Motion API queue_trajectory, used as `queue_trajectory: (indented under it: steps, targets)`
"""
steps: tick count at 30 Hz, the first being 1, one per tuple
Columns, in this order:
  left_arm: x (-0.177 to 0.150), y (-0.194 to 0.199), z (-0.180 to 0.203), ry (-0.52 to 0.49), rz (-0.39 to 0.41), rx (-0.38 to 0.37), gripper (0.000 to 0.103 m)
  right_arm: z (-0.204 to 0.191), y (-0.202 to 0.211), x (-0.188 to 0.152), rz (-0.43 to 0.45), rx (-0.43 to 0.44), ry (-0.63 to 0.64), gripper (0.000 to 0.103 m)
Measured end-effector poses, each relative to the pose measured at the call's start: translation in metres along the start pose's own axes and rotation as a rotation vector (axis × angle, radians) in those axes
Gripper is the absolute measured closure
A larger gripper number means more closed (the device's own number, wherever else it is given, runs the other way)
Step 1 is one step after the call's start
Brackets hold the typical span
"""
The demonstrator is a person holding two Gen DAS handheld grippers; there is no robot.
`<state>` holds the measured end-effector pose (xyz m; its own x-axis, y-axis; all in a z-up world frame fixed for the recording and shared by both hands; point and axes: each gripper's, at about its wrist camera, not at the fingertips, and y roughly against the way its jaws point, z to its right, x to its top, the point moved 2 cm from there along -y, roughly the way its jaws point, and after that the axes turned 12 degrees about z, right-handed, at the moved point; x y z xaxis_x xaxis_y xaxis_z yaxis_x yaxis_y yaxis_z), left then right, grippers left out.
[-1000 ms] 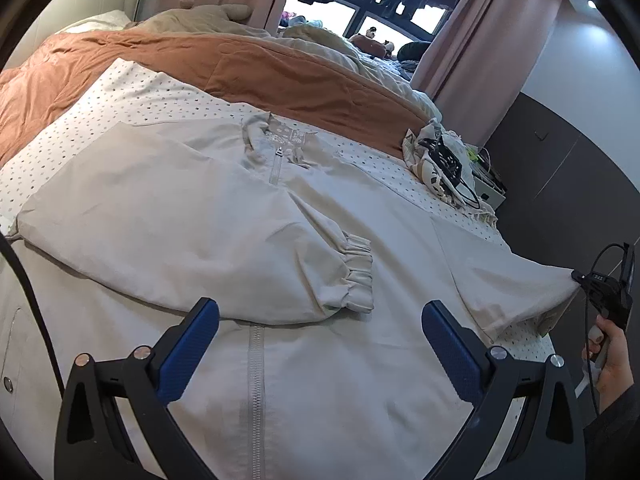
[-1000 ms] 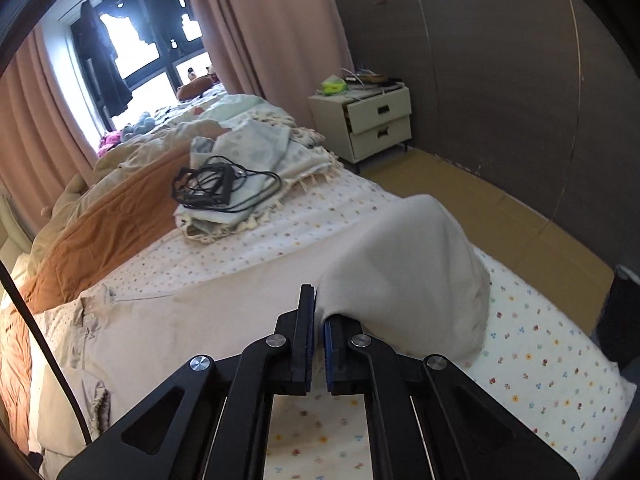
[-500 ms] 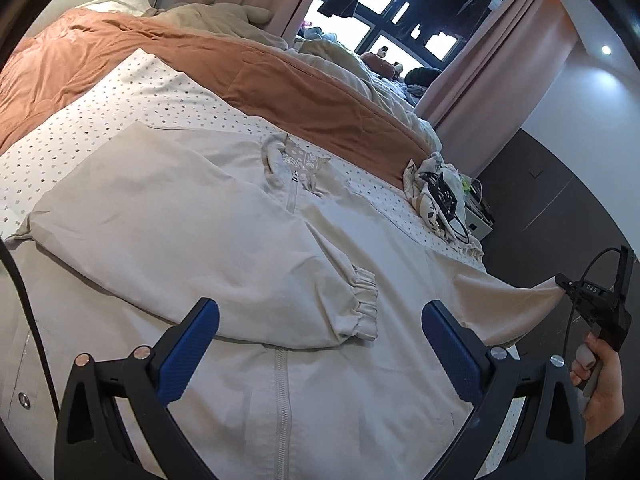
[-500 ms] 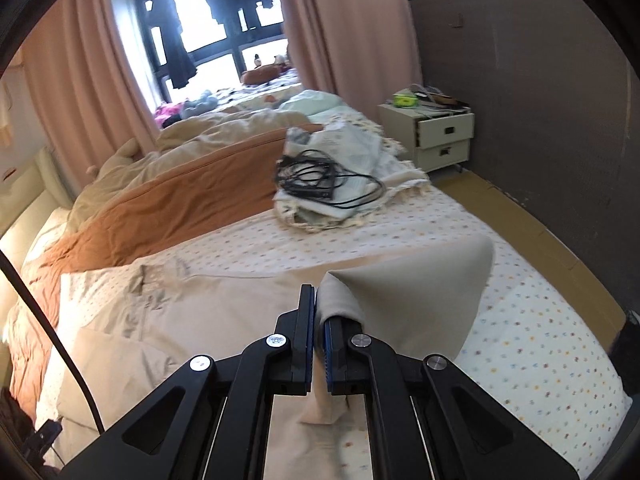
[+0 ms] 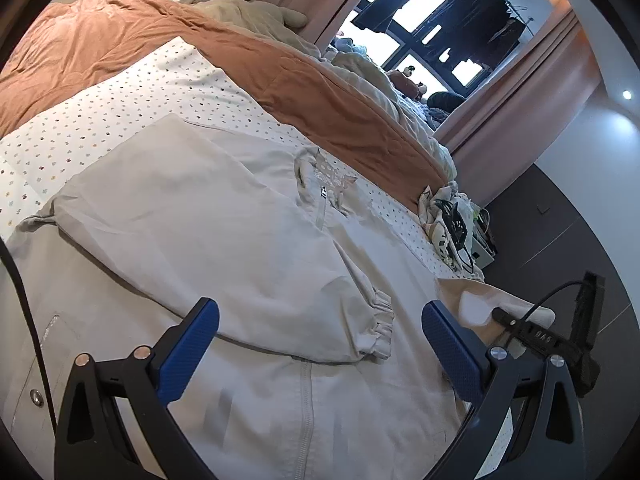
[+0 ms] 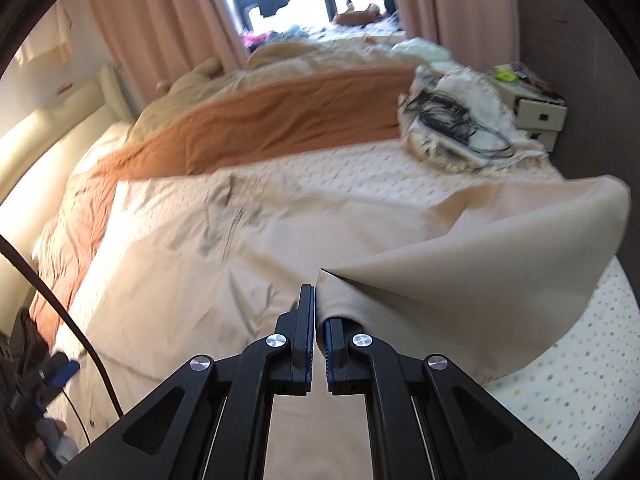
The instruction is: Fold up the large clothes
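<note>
a: right wrist view: the right gripper [image 6: 316, 340] is clamped on the cuff end of the jacket's sleeve [image 6: 480, 280], which billows up in the right half of the frame. biggest risk imo is the grip. only a thin bit of fabric sits btwn the jaws, so a fast swing could pull it out and the sleeve would flop short of the body.

b: and the jacket [image 5: 248, 248] itself?

a: spread flat on the dotted sheet [image 5: 132, 108], filling the centre and lower part of the left wrist view, zip [image 5: 306, 408] running down at bottom centre. the other sleeve [image 5: 224, 264] is already folded across the chest, its cuff [image 5: 378, 332] lying right of centre. if the carried sleeve drags low it could catch that cuff and undo the fold. frame's also blurred, so it's prob moving quick.

b: left gripper [image 5: 320, 356]?

a: jaws wide apart, holding nothing, hovering above the lower front of the jacket. nothing pins the body, so a hard tug on the sleeve could skew the whole thing on the sheet.

b: vs the earlier frames?

a: 1 s ago the sleeve hung out past the bed edge at the right w/ floor behind it. now it's lifted and swung in over the jacket, and the right gripper shows at the lower right of the left wrist view, much closer. left gripper hasn't closed. the cloth w/ cables [image 6: 460, 128] at upper right hasn't moved.
</note>
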<state>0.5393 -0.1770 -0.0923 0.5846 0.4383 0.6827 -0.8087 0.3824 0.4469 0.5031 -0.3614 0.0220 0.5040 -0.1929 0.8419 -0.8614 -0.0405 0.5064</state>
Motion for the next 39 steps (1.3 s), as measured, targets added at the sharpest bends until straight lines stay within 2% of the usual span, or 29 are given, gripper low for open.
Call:
queue_trajectory:
  steps: [5, 6, 7, 8, 9, 10, 13, 17, 19, 23, 30, 32, 34, 35, 36, 39]
  targets:
    - [0.001, 0.001, -0.002, 0.007, 0.004, -0.003, 0.0, 0.002, -0.03, -0.025, -0.121, 0.021, 0.022, 0.097]
    - [0.001, 0.001, -0.003, 0.01, 0.002, -0.003, 0.0, 0.003, -0.034, -0.031, -0.15, 0.029, 0.024, 0.087]
    - [0.001, 0.0, -0.003, 0.014, 0.0, -0.003, 0.0, 0.002, -0.036, -0.034, -0.168, 0.041, 0.024, 0.058]
    - [0.0, 0.0, -0.004, 0.018, -0.002, -0.003, 0.0, 0.006, -0.036, -0.038, -0.177, 0.051, 0.025, 0.034]
    - [0.0, -0.001, -0.004, 0.021, -0.005, -0.005, 0.0, 0.009, -0.033, -0.039, -0.175, 0.051, 0.027, 0.003]
    - [-0.001, -0.001, -0.003, 0.023, -0.007, -0.005, 0.0, 0.012, -0.032, -0.037, -0.174, 0.052, 0.024, 0.001]
    - [-0.004, -0.003, 0.003, 0.011, -0.015, -0.01, 0.0, 0.029, -0.019, -0.037, -0.174, 0.051, -0.023, 0.001]
    - [-0.009, -0.005, 0.011, -0.012, -0.022, -0.013, 0.0, 0.058, 0.008, -0.033, -0.1, -0.067, -0.07, 0.001]
    - [-0.012, -0.006, 0.014, -0.02, -0.027, -0.014, 0.0, 0.073, 0.01, -0.034, -0.083, -0.122, -0.121, 0.001]
    - [-0.014, -0.01, 0.017, -0.033, -0.038, -0.008, 0.0, 0.102, -0.001, -0.04, -0.078, -0.217, -0.177, 0.001]
    - [-0.016, -0.013, 0.018, -0.038, -0.047, -0.007, 0.0, 0.093, -0.035, -0.034, -0.079, -0.262, -0.146, 0.01]
    - [-0.017, -0.014, 0.018, -0.039, -0.054, -0.008, 0.0, 0.095, -0.053, -0.032, -0.095, -0.295, -0.14, 0.022]
    - [-0.018, -0.016, 0.017, -0.036, -0.061, -0.008, 0.0, 0.102, -0.063, -0.032, -0.121, -0.311, -0.18, 0.044]
    - [-0.018, -0.016, 0.016, -0.034, -0.062, -0.009, 0.0, 0.103, -0.067, -0.03, -0.133, -0.305, -0.201, 0.051]
    - [-0.017, -0.015, 0.015, -0.03, -0.06, -0.009, 0.0, 0.104, -0.072, -0.029, -0.141, -0.286, -0.219, 0.067]
    - [-0.016, -0.013, 0.014, -0.019, -0.052, -0.013, 0.0, 0.097, -0.073, -0.02, -0.127, -0.291, -0.191, 0.075]
